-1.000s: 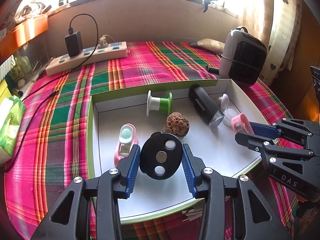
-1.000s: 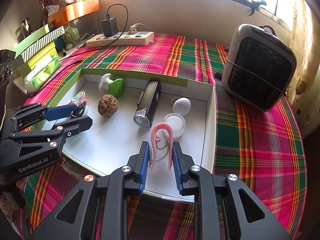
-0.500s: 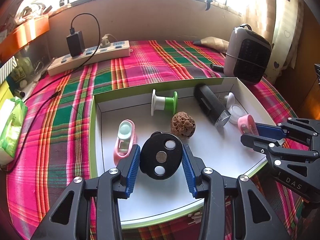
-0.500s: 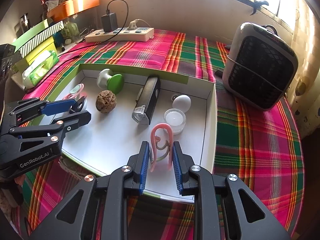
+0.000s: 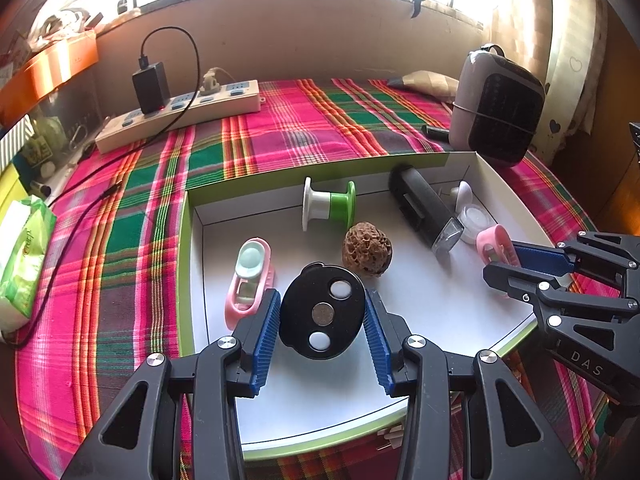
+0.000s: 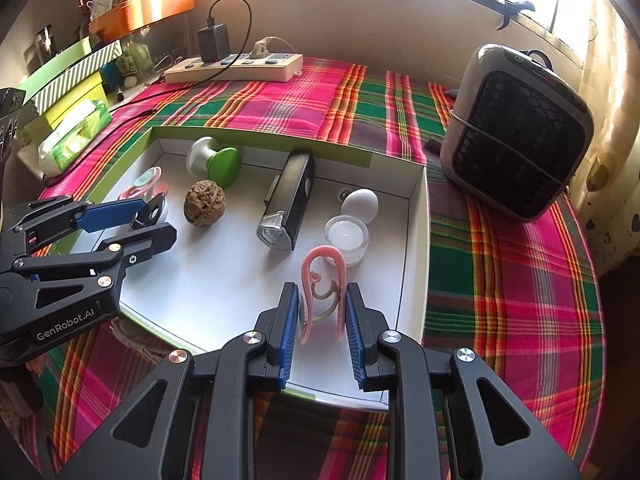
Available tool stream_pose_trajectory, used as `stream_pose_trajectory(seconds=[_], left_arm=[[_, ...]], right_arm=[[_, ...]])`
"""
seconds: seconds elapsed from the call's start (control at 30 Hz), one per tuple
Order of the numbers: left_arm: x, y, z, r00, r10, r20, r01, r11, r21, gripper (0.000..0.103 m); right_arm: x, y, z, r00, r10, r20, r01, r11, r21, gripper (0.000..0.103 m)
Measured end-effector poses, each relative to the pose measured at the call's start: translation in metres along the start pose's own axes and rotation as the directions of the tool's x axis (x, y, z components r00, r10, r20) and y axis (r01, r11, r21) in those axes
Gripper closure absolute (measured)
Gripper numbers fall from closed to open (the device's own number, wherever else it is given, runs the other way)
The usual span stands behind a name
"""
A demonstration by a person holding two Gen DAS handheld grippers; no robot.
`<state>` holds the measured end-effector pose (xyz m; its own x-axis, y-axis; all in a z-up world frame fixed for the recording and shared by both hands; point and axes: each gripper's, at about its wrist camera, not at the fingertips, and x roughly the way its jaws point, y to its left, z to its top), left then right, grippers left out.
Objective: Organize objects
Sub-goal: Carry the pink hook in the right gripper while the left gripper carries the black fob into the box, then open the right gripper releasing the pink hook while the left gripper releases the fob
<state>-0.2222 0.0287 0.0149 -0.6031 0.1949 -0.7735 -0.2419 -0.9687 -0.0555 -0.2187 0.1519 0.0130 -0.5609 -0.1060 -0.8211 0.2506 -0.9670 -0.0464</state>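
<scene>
Change: both grippers have drawn slightly back toward the tray's near edge.
Left gripper [image 5: 322, 320]: clamps black disc [image 5: 322, 311] above white tray [image 5: 432, 312].
Right gripper [image 6: 322, 316]: pinches pink clip [image 6: 323, 280] over tray's right side.

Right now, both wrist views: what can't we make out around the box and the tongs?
- Box near rim: in both views, hidden behind the tongs' bodies.
- Small round thing by the white egg shape: right view, too small to identify.
- Black disc underside: left view, faces away; left tongs cover its edges.
- Pink clip lower end: right view, hidden between right tongs pads.
- Shelf clutter: both views, blurred, cut by fisheye edge.
</scene>
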Motion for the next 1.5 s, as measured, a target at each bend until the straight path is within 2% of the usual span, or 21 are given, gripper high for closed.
stream_pose_trajectory(seconds=[0.7, 0.77, 0.83, 1.17, 1.27, 1.5], left_arm=[[0.001, -0.001, 0.000, 1.000, 0.001, -0.001, -0.001, 1.000, 0.000, 0.063], [0.001, -0.001, 0.000, 1.000, 0.002, -0.001, -0.002, 1.000, 0.002, 0.063], [0.000, -0.001, 0.000, 1.000, 0.000, -0.001, 0.000, 1.000, -0.001, 0.063], [0.000, 0.000, -0.001, 1.000, -0.003, 0.000, 0.003, 1.000, -0.006, 0.063], [0.000, 0.000, -0.001, 1.000, 0.000, 0.001, 0.000, 1.000, -0.005, 0.063], [-0.013, -0.003, -0.003, 0.999, 0.015, 0.028, -0.015, 1.000, -0.003, 0.062]], right_arm=[[0.001, 0.000, -0.001, 1.000, -0.001, 0.008, 0.001, 1.000, 0.014, 0.078], [0.001, 0.000, -0.001, 1.000, -0.003, 0.009, 0.003, 1.000, 0.015, 0.077], [0.001, -0.001, 0.000, 1.000, -0.002, 0.010, 0.002, 1.000, 0.019, 0.071], [-0.002, -0.001, -0.001, 1.000, 0.001, 0.014, -0.001, 1.000, 0.015, 0.070], [-0.004, 0.000, -0.001, 1.000, 0.004, 0.020, -0.004, 1.000, 0.018, 0.064], [-0.011, 0.002, -0.003, 0.999, 0.008, 0.041, -0.009, 1.000, 0.026, 0.064]])
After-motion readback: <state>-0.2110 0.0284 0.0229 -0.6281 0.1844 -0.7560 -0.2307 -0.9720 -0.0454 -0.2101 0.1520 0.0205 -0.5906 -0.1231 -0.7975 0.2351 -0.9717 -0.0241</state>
